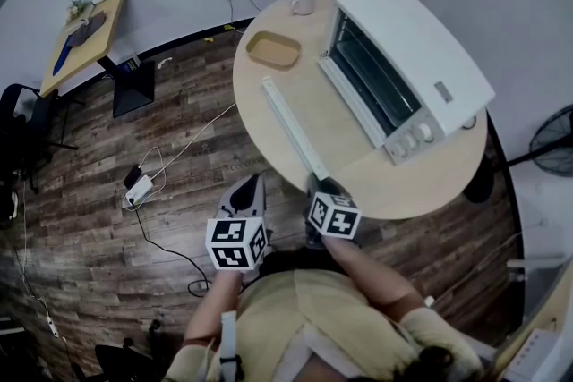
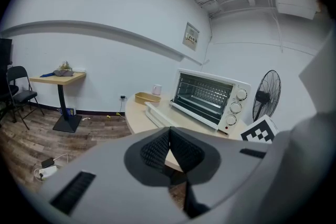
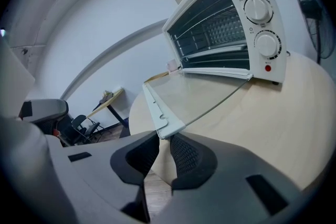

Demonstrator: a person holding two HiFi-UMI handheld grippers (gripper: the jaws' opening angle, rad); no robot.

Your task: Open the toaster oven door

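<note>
Wood-plank floor [image 1: 81,192] surrounds a round, pale wooden counter [image 1: 430,179] in the upper middle of the head view. On the counter's right side stands a white toaster oven [image 1: 421,40] with three knobs at its near end. Its glass door [image 1: 331,116] is swung down and lies open across the counter, and its long white handle [image 1: 291,128] runs towards the lower centre of the frame. The right tool [image 3: 164,144] sits at the counter's near edge, its ribbed pads closed on the near end of that handle. The left tool [image 2: 169,136] hangs beside it, off the counter's edge at lower left, with its pads pressed together and nothing between them. A white mug [image 1: 303,0] and a tan tray [image 1: 274,49] sit at the counter's far side.
</note>
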